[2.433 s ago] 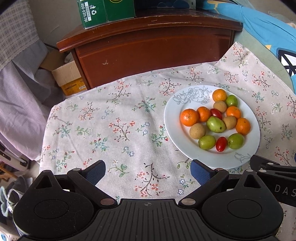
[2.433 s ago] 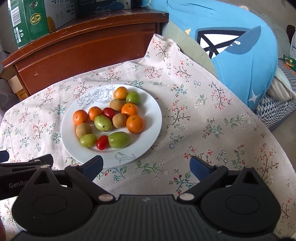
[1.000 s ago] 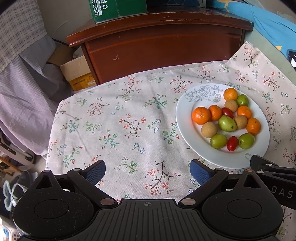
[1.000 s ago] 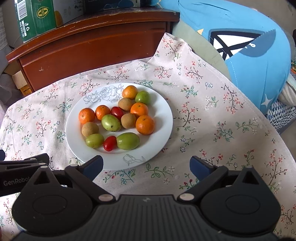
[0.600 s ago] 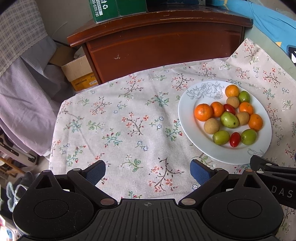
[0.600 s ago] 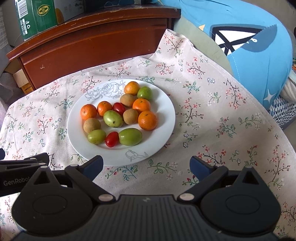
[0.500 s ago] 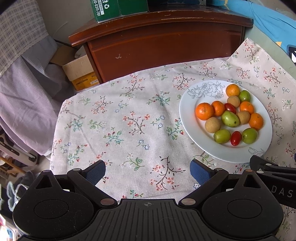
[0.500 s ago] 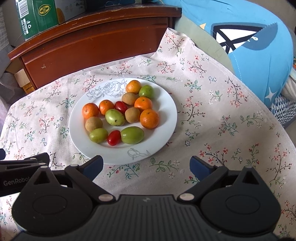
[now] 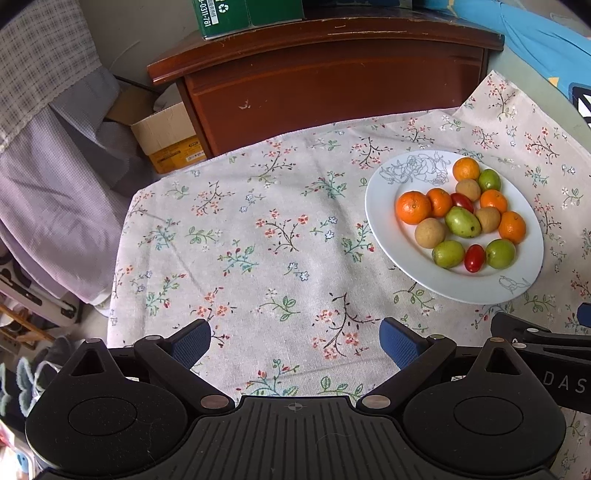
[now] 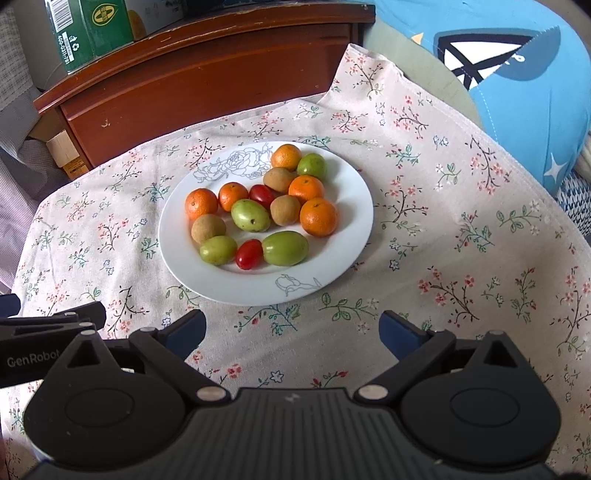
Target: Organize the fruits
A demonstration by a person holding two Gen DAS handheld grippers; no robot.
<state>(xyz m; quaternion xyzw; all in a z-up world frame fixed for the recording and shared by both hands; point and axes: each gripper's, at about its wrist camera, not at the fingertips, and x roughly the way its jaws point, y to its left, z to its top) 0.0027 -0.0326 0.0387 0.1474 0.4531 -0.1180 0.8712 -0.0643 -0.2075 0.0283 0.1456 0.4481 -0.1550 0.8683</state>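
A white plate on the floral tablecloth holds several mixed fruits: orange tangerines, green jujubes, brown longans and red cherry tomatoes. My right gripper stands open just short of the plate's near rim, empty. To the left of the plate, my left gripper hangs open over bare cloth, nothing between its fingers.
The floral tablecloth covers a small table. A dark wooden cabinet with a green carton on top stands behind it. A cardboard box and hanging cloth lie at the left. A blue cushion sits at the right.
Both grippers have drifted left and forward, so the plate sits further right in both views and nearer in the right wrist view. The fruits have not moved. Both grippers stayed open.
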